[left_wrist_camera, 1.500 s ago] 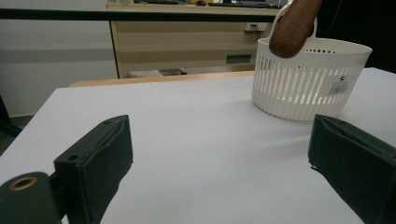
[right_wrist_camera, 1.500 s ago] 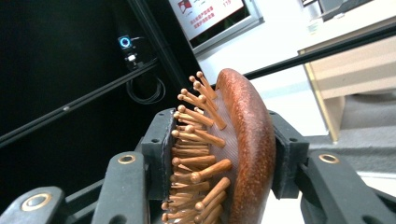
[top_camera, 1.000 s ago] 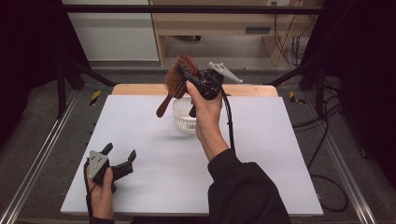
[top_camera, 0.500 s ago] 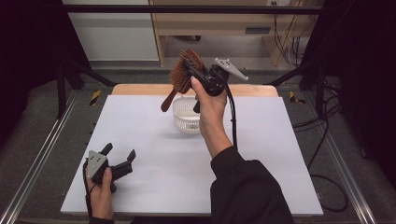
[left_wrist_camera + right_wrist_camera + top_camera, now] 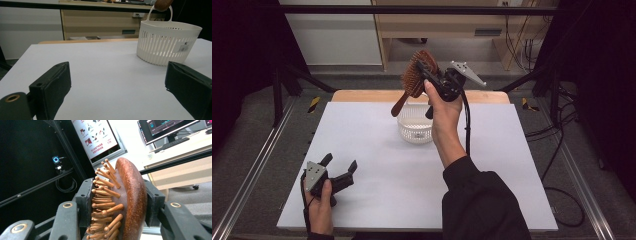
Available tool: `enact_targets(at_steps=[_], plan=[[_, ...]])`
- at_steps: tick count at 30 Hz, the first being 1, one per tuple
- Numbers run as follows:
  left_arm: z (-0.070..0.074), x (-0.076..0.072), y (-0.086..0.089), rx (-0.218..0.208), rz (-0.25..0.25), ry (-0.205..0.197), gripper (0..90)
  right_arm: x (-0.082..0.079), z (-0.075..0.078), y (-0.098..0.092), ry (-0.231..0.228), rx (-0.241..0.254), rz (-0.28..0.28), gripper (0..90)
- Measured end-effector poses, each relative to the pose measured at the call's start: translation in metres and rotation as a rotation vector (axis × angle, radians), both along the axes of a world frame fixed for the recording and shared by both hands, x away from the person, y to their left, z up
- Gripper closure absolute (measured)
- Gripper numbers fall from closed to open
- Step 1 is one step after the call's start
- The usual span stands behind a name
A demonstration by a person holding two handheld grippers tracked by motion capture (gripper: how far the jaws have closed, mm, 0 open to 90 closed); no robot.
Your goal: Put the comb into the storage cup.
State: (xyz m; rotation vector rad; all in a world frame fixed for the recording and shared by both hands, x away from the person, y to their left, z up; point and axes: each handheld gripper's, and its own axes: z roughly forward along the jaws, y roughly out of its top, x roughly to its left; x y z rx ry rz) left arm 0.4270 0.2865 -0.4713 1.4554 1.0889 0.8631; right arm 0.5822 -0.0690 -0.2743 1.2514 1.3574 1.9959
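The right gripper [image 5: 426,76] is raised above the white counter [image 5: 512,165], its jaws clamped on the head of a wooden hairbrush [image 5: 414,80] held over a white slatted basket [image 5: 415,129]. The left gripper [image 5: 338,170] rests near the counter's front left corner, jaws spread wide around nothing.

A white table top [image 5: 522,165] lies beneath the raised gripper, edged by metal rails [image 5: 247,185] on grey floor [image 5: 357,82]. Beyond that gripper stand a pale wooden cabinet [image 5: 437,25] and a white wall panel [image 5: 329,35]. Black curtains [image 5: 597,75] hang on either side, cables [image 5: 522,45] trailing nearby.
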Motion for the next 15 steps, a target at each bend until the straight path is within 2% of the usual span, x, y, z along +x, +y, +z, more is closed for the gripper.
enact_targets(at_steps=[3, 8, 15], plan=[[0.0, 0.0, 0.0, 0.0, 0.001, 0.001, 6.7, 0.0, 0.001, -0.003, -0.002, 0.004, -0.008, 51.0], [0.0, 0.0, 0.0, -0.003, -0.001, 0.003, 6.6, -0.004, 0.003, -0.006, -0.03, -0.026, -0.03, 51.0], [0.0, 0.0, 0.001, -0.005, -0.002, 0.005, 6.6, -0.002, 0.002, -0.012, -0.036, -0.034, -0.052, 50.9]])
